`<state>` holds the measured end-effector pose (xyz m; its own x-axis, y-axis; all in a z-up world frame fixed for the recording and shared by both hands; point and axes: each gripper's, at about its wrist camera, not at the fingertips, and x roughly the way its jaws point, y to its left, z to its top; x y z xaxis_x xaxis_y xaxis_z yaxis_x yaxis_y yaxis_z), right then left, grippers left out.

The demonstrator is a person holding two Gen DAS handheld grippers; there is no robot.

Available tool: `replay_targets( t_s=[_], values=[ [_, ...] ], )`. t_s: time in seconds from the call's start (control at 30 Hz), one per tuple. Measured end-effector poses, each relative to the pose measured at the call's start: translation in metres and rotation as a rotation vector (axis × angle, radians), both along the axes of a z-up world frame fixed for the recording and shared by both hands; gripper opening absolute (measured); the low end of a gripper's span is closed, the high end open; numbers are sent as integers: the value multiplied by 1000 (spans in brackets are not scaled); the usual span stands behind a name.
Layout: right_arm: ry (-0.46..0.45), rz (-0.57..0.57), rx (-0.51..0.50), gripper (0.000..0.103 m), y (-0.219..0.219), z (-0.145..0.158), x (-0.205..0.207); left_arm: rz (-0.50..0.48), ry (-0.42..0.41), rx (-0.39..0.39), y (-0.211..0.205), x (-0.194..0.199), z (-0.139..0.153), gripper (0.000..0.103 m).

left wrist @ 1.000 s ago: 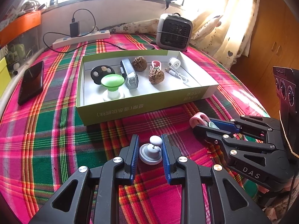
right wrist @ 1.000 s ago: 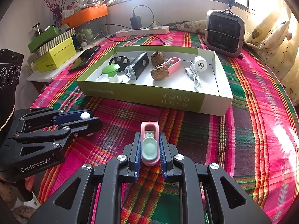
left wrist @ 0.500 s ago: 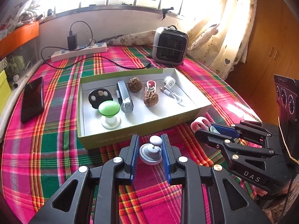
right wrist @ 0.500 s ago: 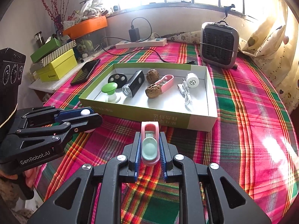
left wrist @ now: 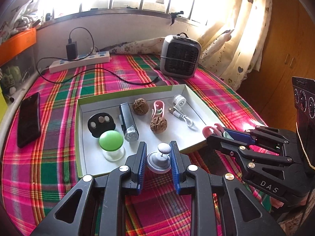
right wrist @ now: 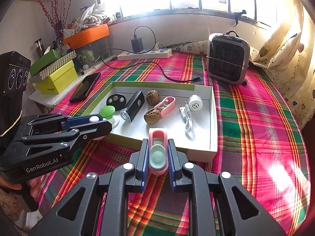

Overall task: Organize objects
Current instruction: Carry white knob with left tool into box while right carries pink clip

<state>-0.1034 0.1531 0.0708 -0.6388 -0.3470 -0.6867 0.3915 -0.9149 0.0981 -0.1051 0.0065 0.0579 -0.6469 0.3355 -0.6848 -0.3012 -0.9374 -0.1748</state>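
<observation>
Left wrist view: left gripper (left wrist: 158, 155) clamped on a grey-white knob (left wrist: 160, 158), now lifted over the box's (left wrist: 79, 137) near edge, closer than before. Right wrist view: right gripper (right wrist: 157, 157) pinching the pink-and-mint nail clipper (right wrist: 157, 153), likewise carried up to the near edge, ready to drop in

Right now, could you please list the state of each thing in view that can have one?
Left gripper: shut on the grey knob piece.
Right gripper: shut on the pink clip.
Tray: open-topped, partly filled.
Second pink clip: lying in the tray.
Green-capped jar: upright, capped.
Charger: plugged into the power strip.
Phone: screen dark.
</observation>
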Motion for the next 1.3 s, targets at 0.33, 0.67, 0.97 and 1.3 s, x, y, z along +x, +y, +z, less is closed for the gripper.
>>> replay_targets(
  t_s=[0.33, 0.67, 0.97, 1.3],
  values=[
    [-7, -6, 4, 18, 2, 1, -27, 4, -5, 8, 6, -20, -2, 21],
    [-39, -4, 7, 18, 2, -7, -57, 14, -33, 5, 9, -38, -13, 21],
    [-86, 6, 4, 18, -1, -18, -79, 18, -65, -5, 12, -49, -25, 21],
    [-120, 18, 13, 19, -8, -28, -94, 22, -86, -9, 13, -55, -34, 21]
  ],
)
